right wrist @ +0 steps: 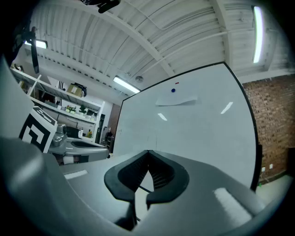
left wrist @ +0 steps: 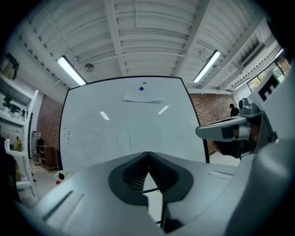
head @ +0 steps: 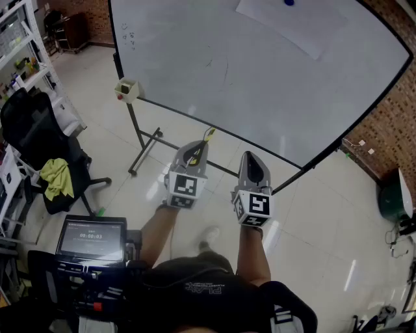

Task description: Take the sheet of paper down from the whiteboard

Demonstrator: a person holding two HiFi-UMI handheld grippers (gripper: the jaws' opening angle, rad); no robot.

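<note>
A white sheet of paper (head: 286, 25) hangs high on the whiteboard (head: 260, 84), pinned by a blue magnet (head: 288, 2). The left gripper view shows the same sheet of paper (left wrist: 143, 96) under its magnet (left wrist: 141, 88); in the right gripper view the sheet of paper (right wrist: 177, 100) sits up and ahead. My left gripper (head: 195, 152) and right gripper (head: 252, 162) are held side by side, level, well short of the board. Both are shut with nothing between the jaws, as the left gripper (left wrist: 148, 159) and right gripper (right wrist: 148, 159) show in their own views.
The whiteboard stands on a black wheeled frame (head: 144, 148) with a small white eraser box (head: 127, 89) on its left edge. A black office chair (head: 39, 140) with a yellow cloth (head: 56, 177) stands at left, near shelves (head: 19, 45). A screen device (head: 92, 239) sits by my body.
</note>
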